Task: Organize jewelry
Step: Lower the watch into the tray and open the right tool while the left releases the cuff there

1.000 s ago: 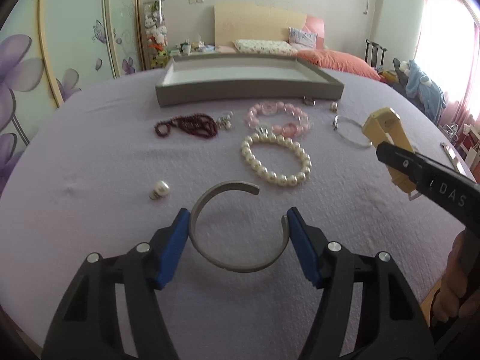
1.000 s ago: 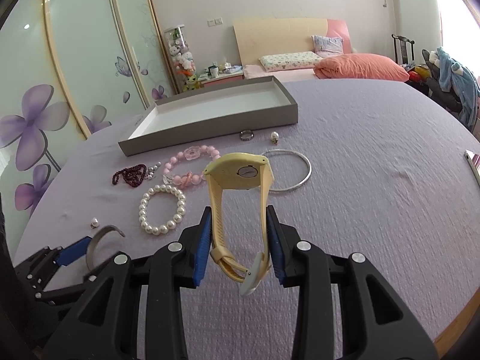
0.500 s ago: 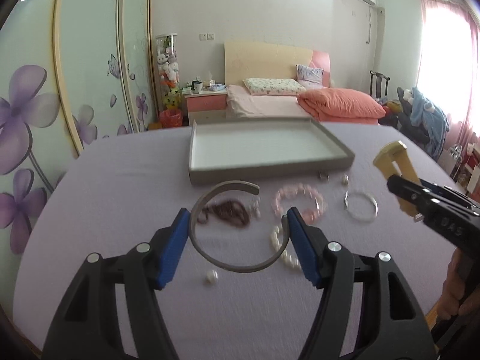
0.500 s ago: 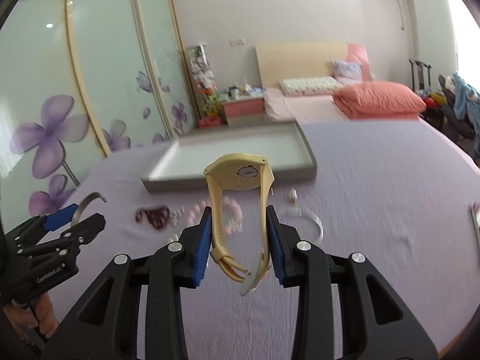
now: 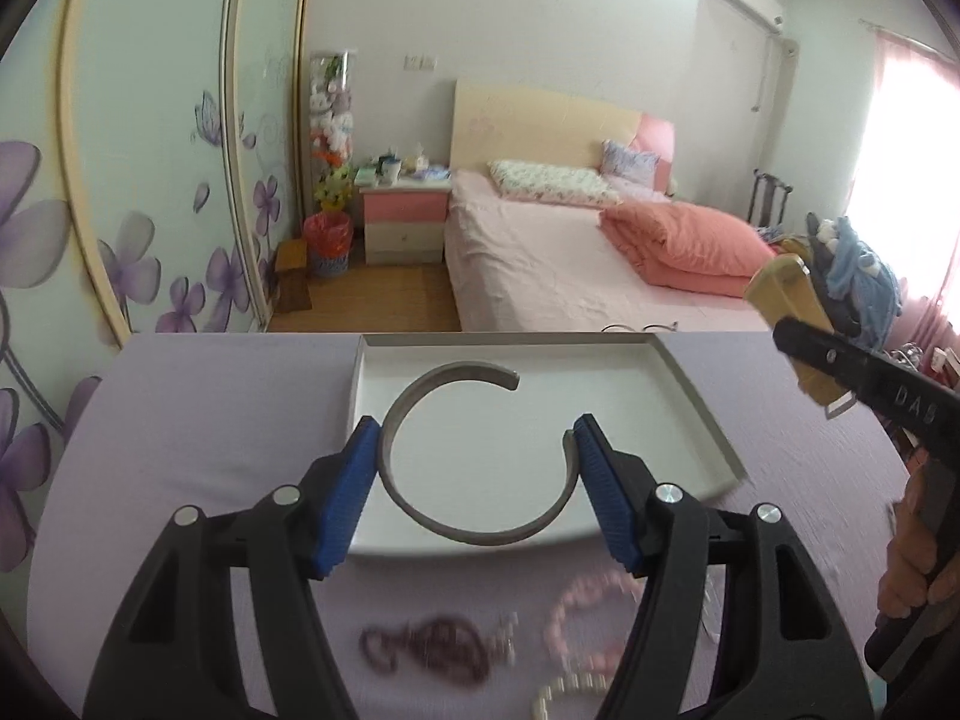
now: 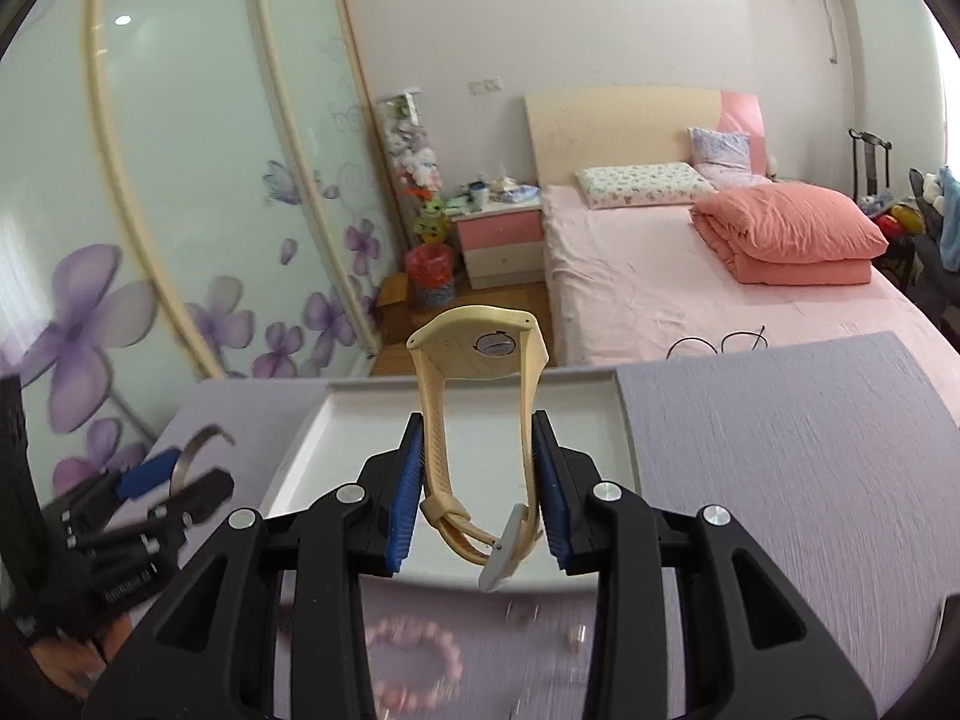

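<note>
Left gripper (image 5: 477, 468), seen from its own wrist camera, stands about half open with its two blue pads (image 5: 348, 495) pressed against opposite sides of one open silver bangle (image 5: 420, 516), whose gap points toward one o'clock; the bangle hangs over the near half of the single white tray (image 5: 690, 396) on the purple tablecloth (image 5: 198, 408). Only this view shows the dark red bead strand (image 5: 432, 645) at six o'clock and a bit of white pearl bracelet (image 5: 564, 693) at five o'clock, both blurred, with one pink bead bracelet (image 5: 591, 621) beside them near the bottom edge. At three o'clock the right gripper (image 5: 807, 342) enters side-on, a cream watch (image 5: 780, 288) in it. From the right wrist camera, the right gripper (image 6: 477, 483) is narrowed to a small gap, its pads (image 6: 405, 495) clamped on the two strap halves of the one cream watch (image 6: 480, 348), case back up at twelve o'clock and buckle dangling low, above the tray's (image 6: 624, 432) near edge. This view alone shows the watch's underside clearly and, at nine o'clock, the left gripper (image 6: 159, 474) from outside with the bangle (image 6: 192, 453) edge-on between its jaws. One pink bead bracelet (image 6: 414, 669) lies blurred at six o'clock, and two small blurred pieces (image 6: 573, 636) lie at five o'clock, too smeared to identify.
</note>
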Available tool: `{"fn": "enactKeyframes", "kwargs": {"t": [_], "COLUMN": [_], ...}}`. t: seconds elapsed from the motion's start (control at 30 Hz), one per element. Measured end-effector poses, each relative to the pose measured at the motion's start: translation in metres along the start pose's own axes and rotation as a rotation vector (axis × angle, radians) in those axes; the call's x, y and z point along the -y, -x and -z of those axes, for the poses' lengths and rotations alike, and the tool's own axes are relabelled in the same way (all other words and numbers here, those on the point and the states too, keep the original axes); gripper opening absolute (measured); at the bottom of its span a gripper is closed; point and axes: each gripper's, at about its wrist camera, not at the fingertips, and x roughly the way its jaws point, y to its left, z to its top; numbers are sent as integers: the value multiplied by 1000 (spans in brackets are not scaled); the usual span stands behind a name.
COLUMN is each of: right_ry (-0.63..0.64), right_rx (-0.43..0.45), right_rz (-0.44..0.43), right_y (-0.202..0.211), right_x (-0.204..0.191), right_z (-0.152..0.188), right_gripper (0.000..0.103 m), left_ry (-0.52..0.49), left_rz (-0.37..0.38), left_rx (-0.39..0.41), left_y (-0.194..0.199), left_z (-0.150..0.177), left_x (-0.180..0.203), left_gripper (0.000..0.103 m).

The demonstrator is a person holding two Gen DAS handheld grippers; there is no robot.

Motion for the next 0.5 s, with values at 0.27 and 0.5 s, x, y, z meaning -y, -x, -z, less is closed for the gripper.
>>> {"fn": "enactKeyframes", "kwargs": {"t": [0.27, 0.5], "right_ry": [-1, -19], "right_rx": [-316, -400], "right_rz": [84, 167], "right_y": [-146, -195], "right_x": [17, 23], "right_z": [11, 20], "right_gripper": [36, 48], "left_ry": [72, 87], "left_rz": [-47, -53], "left_rx": [-157, -209], "left_y": [-103, -149], "left_z": [-20, -27], "left_x": [-20, -28], "left_gripper": [65, 65]}}
